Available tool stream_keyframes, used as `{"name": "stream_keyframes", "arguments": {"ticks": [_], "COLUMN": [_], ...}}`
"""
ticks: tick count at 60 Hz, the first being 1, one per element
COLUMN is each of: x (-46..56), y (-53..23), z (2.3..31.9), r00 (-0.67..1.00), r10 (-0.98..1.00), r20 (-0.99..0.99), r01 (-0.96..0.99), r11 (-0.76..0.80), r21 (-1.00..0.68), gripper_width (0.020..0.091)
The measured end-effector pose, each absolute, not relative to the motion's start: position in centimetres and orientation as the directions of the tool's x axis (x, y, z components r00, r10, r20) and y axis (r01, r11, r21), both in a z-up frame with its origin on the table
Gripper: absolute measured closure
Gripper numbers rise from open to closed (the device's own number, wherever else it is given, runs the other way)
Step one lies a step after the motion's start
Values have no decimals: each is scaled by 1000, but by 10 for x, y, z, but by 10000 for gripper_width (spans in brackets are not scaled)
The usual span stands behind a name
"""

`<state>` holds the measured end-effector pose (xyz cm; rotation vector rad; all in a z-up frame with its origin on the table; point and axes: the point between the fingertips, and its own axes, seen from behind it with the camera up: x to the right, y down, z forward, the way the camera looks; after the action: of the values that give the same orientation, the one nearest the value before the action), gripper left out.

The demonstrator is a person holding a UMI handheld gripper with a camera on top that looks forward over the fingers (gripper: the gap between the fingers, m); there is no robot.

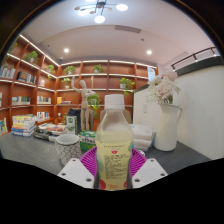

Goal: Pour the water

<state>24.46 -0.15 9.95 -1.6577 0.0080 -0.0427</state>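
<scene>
A clear plastic bottle (114, 135) with a white cap and a pale yellow-green label stands upright between my fingers. My gripper (113, 163) is shut on the bottle, with both magenta pads (90, 160) pressed against its lower sides. The bottle appears lifted above the dark tabletop (30, 152). A small glass jar (67, 148) with a metal rim stands to the left of the bottle, just beyond my left finger.
A white vase (166, 122) with pale flowers stands to the right on the table. Behind it are small white cups (142, 137). Orange wall shelves (40, 85) with plants and boxes line the back of the room. Coloured boxes (22, 125) lie far left.
</scene>
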Motion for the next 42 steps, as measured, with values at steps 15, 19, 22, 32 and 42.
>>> {"name": "stream_keyframes", "arguments": {"ticks": [15,19,22,32,42], "x": [253,261,265,264,244], "y": [16,27,35,63,79], "z": [97,98,100,118,144], "r00": [957,886,806,439,95], "r10": [12,31,35,54,50], "r20": [290,463,591,897,994], "r01": [286,457,580,883,986], "r11": [-210,-236,-249,-213,-142], "r21": [-935,-858,-776,-419,-87], "gripper_width": [729,729,730,730,731]}}
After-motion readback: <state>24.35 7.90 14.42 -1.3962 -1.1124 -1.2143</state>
